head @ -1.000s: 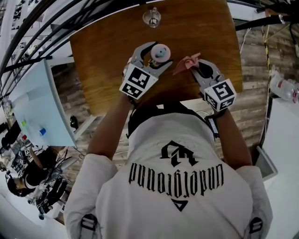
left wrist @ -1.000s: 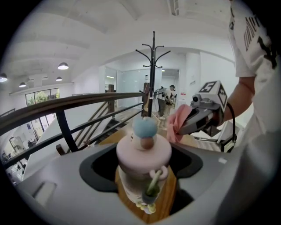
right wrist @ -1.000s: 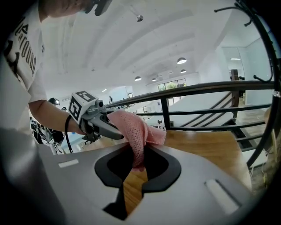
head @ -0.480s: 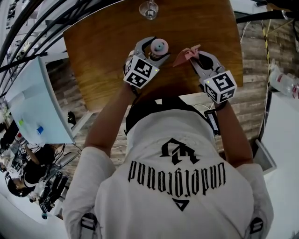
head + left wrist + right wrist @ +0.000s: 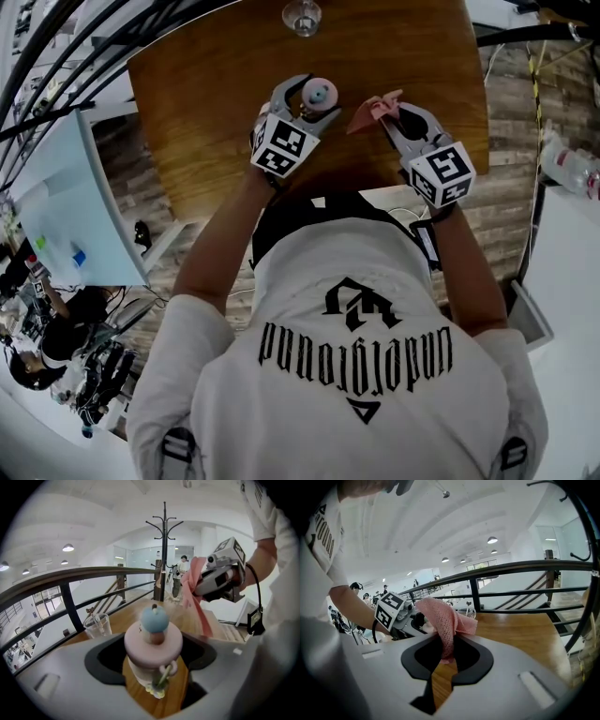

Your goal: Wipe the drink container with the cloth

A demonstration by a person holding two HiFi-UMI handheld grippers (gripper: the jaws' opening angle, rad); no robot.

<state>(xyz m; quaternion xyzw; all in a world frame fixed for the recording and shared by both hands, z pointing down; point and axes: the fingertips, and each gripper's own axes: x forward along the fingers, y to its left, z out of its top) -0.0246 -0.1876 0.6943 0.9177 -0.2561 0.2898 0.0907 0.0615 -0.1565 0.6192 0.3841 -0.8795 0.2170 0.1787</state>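
The drink container, white with a pink lid and a blue knob, sits between the jaws of my left gripper, which are closed on its sides. In the left gripper view the container fills the gap between the jaws, with the wooden table under it. My right gripper is shut on a pink mesh cloth, holding it just right of the container without touching it. In the right gripper view the cloth bunches up out of the jaws.
An empty clear glass stands at the far edge of the wooden table. A black railing runs beyond the table. White desks flank the table on the left and right, and the table's near edge is against the person's body.
Since one second ago both grippers, with container and cloth, have shifted slightly farther over the table. Over the last half second nothing visibly moved.
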